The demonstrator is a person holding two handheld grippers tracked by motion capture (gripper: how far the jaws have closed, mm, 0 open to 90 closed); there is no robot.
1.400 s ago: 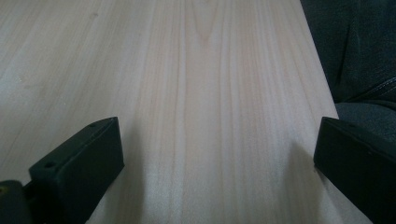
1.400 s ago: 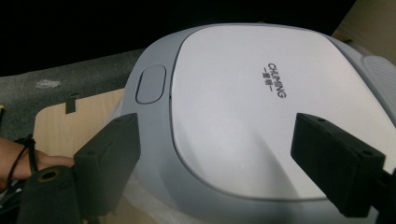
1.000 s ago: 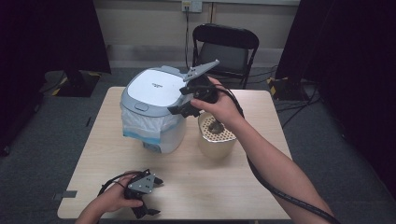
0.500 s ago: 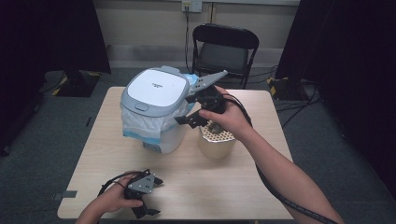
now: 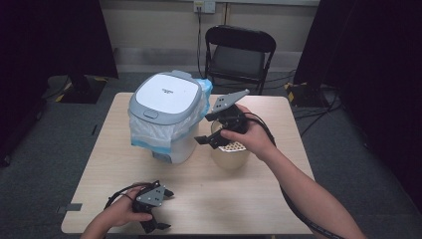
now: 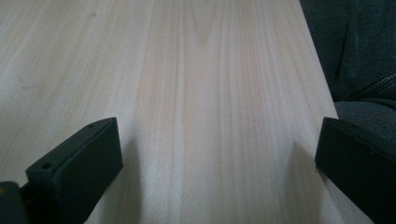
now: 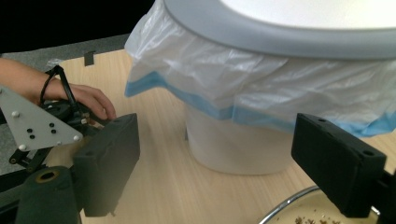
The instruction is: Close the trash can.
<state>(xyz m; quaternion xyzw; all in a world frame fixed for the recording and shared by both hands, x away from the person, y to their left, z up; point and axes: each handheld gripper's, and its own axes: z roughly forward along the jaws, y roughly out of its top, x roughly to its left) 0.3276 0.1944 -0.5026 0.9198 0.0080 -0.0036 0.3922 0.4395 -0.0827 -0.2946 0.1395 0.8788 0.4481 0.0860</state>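
Note:
A white bin [image 5: 166,102] with a grey-rimmed shut lid and a white and blue bag liner stands at the table's back left. To its right sits a beige bowl [image 5: 230,153] with brown crumbs inside. My right gripper [image 5: 205,128] hovers open over the bowl's left rim, pointing at the bin. In the right gripper view the bin [image 7: 280,79] is close ahead, the bowl's rim [image 7: 287,207] lies below, and my right gripper [image 7: 224,158] holds nothing. My left gripper [image 5: 166,209] rests open near the table's front edge. In the left gripper view my left gripper [image 6: 219,158] spans bare wood.
A black folding chair [image 5: 240,52] stands behind the table [image 5: 259,199]. The person's denim-clad leg [image 6: 364,70] lies just past the table's front edge. The left hand and its grey plate [image 7: 37,122] appear far off in the right gripper view.
My right gripper has come down and toward the person, from beside the bin's lid to above the bowl. The left gripper has stayed where it was.

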